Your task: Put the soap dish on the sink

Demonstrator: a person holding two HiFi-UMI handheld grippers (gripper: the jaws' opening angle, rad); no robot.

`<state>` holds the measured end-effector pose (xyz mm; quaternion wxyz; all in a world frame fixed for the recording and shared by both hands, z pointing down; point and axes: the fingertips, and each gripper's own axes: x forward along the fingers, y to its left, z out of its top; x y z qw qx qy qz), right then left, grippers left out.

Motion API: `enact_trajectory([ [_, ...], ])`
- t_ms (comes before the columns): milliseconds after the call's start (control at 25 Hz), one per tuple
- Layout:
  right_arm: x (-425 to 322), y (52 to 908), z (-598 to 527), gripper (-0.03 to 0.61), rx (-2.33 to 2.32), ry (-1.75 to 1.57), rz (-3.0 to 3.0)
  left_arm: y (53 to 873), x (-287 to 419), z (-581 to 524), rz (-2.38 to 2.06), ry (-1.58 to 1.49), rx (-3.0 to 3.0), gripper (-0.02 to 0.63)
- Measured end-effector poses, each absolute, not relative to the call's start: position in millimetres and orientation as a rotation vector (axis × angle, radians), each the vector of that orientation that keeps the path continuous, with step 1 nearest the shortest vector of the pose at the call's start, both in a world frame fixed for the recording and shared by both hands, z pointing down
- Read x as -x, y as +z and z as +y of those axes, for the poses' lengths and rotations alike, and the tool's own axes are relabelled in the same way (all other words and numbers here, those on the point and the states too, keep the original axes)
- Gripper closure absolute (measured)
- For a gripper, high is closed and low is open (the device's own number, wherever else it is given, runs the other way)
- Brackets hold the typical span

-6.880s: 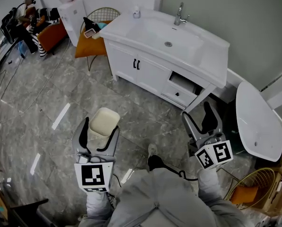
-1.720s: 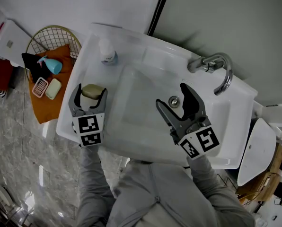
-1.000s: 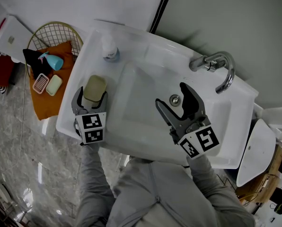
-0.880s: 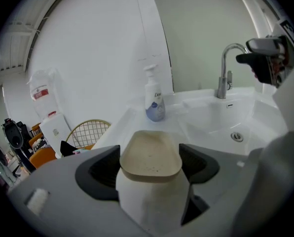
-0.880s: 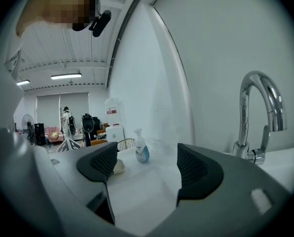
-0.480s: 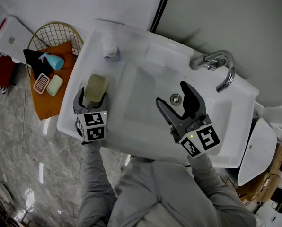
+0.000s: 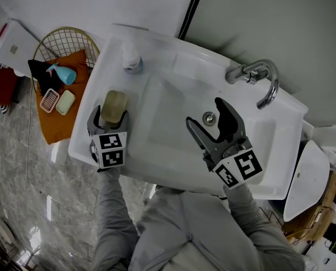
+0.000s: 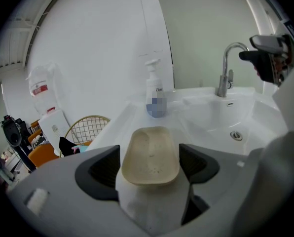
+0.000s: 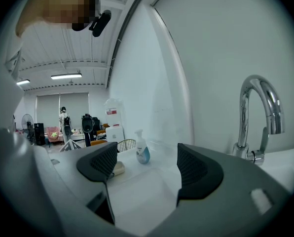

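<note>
White sink (image 7: 185, 58) over a grey stone floor fills the scene, with a wire basket (image 7: 66, 38) just past its left end. On the sink's left ledge the soap dish (image 7: 114, 106) lies flat between the jaws of the left gripper (image 7: 109, 113), which stand apart; whether a pad brushes its rim I cannot quite tell. A pump bottle (image 7: 132, 61) stands farther along that ledge. Over the basin the right gripper (image 7: 206, 113) hangs with jaws apart and nothing between them, near the faucet (image 7: 264, 81). Drawing the left gripper away crookedly could snag the dish and drag it off the narrow ledge.
</note>
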<state>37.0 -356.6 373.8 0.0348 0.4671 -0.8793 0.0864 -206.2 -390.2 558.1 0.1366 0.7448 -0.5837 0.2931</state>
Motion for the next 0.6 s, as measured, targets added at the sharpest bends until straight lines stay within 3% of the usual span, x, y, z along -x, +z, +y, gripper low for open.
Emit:
enact_trajectory([
  [600, -27.6, 362.3, -344.3, 0.201, -1.423, 0.236, -2.725, 515.3, 208.8, -383.0, -1.764, 0.777, -2.219, 0.187],
])
